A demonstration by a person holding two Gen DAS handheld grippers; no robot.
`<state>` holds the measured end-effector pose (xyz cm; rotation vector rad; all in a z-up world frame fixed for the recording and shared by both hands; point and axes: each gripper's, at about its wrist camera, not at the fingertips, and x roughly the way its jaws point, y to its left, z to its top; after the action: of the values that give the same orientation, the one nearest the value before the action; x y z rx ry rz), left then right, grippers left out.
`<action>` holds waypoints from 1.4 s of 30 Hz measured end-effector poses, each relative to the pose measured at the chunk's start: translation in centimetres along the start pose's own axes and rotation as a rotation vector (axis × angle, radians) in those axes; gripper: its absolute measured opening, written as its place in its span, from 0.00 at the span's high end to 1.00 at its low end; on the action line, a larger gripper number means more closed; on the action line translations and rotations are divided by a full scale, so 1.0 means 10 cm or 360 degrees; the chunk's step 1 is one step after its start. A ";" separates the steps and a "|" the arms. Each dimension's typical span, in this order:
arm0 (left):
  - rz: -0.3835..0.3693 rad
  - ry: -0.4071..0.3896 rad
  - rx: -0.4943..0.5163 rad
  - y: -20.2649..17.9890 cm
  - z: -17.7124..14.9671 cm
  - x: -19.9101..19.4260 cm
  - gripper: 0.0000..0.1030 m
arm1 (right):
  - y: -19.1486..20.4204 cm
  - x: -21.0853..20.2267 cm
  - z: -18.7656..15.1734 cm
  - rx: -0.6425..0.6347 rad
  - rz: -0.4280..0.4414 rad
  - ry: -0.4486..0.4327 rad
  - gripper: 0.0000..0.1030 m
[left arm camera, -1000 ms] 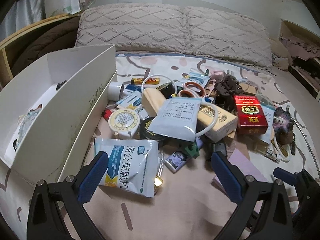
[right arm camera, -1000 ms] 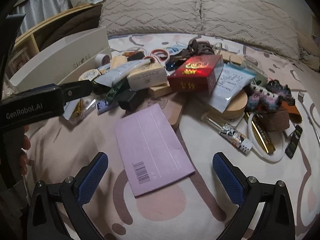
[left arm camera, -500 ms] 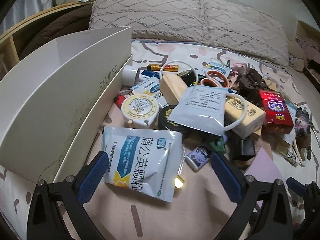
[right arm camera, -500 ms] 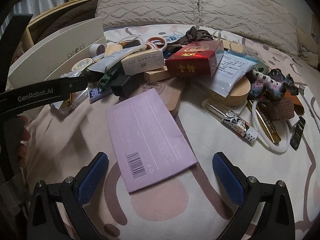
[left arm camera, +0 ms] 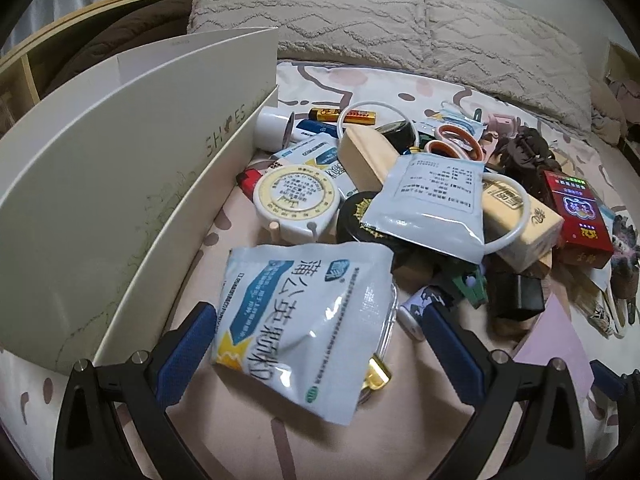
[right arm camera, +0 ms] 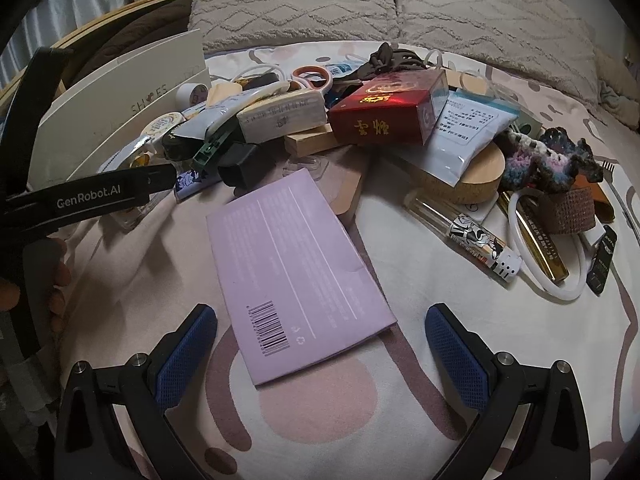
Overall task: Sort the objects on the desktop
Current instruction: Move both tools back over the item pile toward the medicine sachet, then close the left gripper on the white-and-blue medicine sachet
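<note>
A heap of small objects lies on a bed. My left gripper is open, its blue pads on either side of a white and blue sachet at the heap's near edge. Behind the sachet sit a round white tape measure, a grey pouch and a red box. My right gripper is open just above a flat lilac packet with a barcode, its pads wider than the packet. The same red box sits further back in the right wrist view.
A white shoe box stands open along the left of the heap. Pillows line the far side. A glass tube, a white ring and a crochet piece lie at the right. A hand holds the left gripper's handle.
The left gripper has moved forward and down, so the sachet now lies between its pads. The right gripper has moved closer to the lilac packet.
</note>
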<state>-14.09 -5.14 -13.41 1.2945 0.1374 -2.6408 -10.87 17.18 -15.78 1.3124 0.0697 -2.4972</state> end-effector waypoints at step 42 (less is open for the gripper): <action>-0.0477 -0.0091 0.0261 -0.27 -0.18 -0.41 0.89 | -0.06 -0.06 -0.02 0.0053 0.0085 -0.0080 0.00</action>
<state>-10.84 -1.69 -11.31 1.3380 0.1158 -2.9952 -10.61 17.97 -15.51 1.2471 -0.0185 -2.4948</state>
